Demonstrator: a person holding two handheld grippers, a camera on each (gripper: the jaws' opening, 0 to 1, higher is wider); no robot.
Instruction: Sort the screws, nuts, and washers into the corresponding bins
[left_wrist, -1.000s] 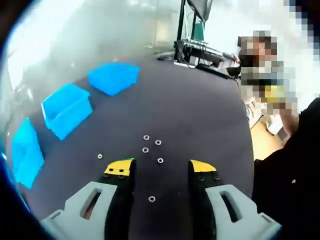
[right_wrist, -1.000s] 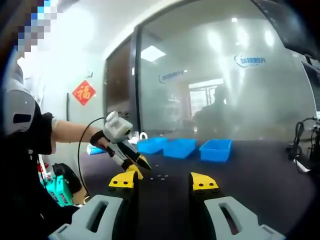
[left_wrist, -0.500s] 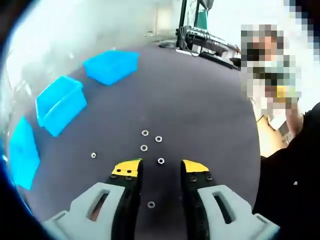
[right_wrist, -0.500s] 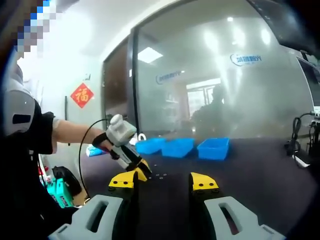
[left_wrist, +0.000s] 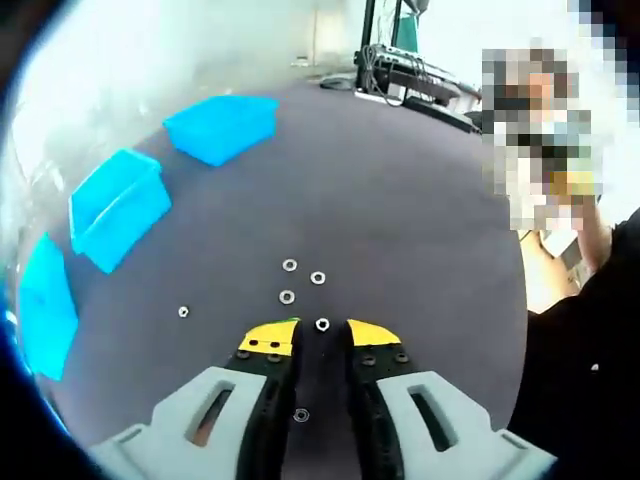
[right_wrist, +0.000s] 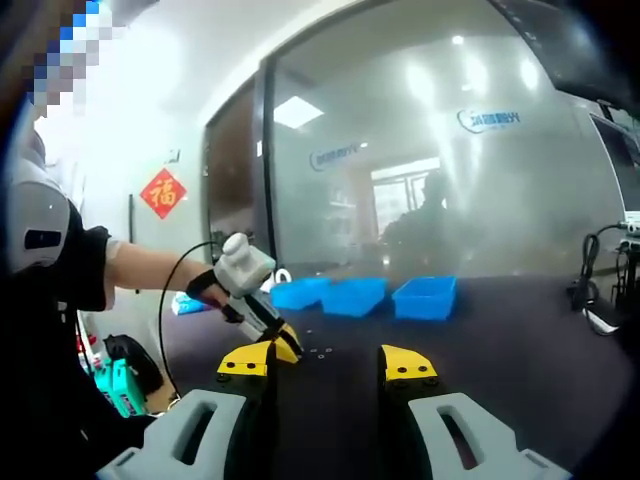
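The left claw (left_wrist: 322, 338), nearly together, flanked a nut (left_wrist: 322, 324); the right claw (right_wrist: 328, 362) stood apart; sorting had barely begun, the blue bins (left_wrist: 118, 207) looking empty.

Shiny metal nuts (left_wrist: 322, 324), glossy blue plastic bins (left_wrist: 118, 205), matt dark cloth-like table (left_wrist: 400, 230)

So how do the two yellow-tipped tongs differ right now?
The left tongs have jaws nearly together, low over the dark table among small metal rings; the right tongs have jaws wide apart, gripping nothing and pointing towards the three blue plastic bins. Both have yellow tips and grey bodies.
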